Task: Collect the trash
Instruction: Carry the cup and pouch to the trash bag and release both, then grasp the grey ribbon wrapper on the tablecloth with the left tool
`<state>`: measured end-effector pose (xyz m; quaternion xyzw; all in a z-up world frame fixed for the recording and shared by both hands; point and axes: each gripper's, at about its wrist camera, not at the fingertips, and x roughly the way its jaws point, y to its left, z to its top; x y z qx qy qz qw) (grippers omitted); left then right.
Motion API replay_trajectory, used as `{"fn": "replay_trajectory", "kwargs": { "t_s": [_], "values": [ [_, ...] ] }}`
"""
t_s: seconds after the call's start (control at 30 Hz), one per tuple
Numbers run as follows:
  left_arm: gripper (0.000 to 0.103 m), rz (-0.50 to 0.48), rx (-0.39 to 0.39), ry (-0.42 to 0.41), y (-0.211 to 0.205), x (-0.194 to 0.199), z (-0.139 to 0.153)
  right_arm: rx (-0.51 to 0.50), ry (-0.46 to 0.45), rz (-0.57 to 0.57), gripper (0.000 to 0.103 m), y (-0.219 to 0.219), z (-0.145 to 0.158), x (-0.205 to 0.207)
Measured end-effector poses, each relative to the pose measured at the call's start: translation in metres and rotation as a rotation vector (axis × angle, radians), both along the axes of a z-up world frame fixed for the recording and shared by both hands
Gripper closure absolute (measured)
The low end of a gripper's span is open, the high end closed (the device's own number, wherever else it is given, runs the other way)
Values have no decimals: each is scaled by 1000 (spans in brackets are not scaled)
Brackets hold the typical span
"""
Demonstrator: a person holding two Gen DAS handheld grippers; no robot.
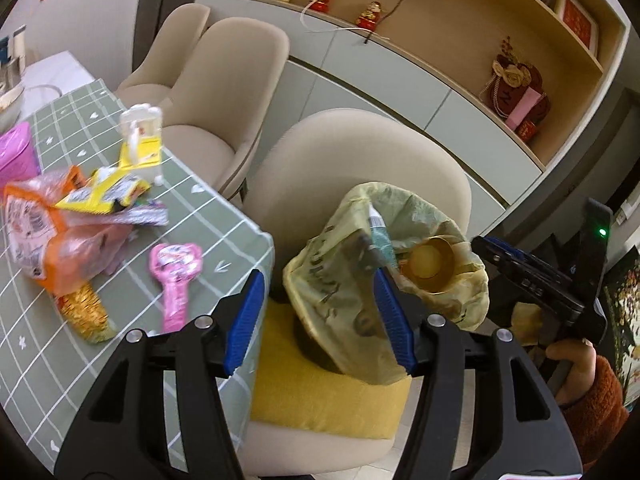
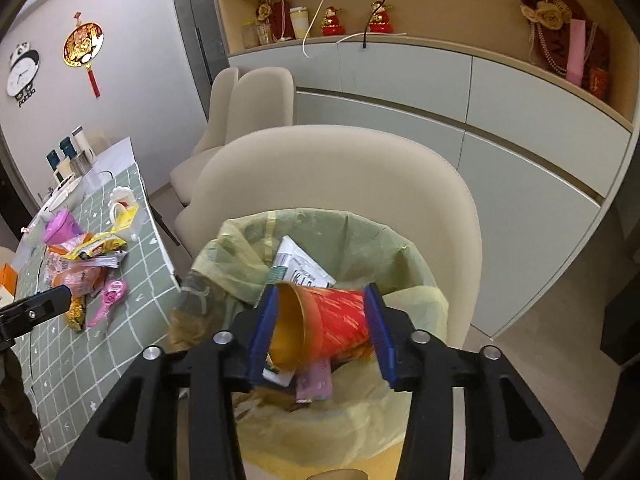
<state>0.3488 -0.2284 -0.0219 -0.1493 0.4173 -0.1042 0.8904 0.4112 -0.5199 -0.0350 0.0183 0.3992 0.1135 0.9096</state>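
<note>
A bin lined with a yellow-green bag stands on a yellow cushion on a beige chair. My right gripper hangs open over the bin's mouth. A red paper cup with a gold inside lies blurred between its jaws, loose; the left wrist view shows that cup inside the bag, clear of the right gripper. My left gripper is open and empty, between the table's edge and the bin. Trash on the table: an orange bag, yellow wrapper, pink wrapper, gold wrapper.
The table has a green checked cloth, and a pink cup and a clear box stand on it. Two more beige chairs stand behind. A cabinet with shelves runs along the wall. Papers and wrappers lie in the bin.
</note>
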Motion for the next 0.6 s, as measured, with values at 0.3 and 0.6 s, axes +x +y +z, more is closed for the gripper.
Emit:
{"fn": "replay_trajectory", "kwargs": {
  "t_s": [0.3, 0.6],
  "values": [
    [49, 36, 65, -29, 68, -42, 0, 0, -44, -24, 60, 40, 22, -50],
    [49, 204, 182, -15, 197, -102, -19, 35, -55, 32, 60, 122, 24, -97]
  ]
}}
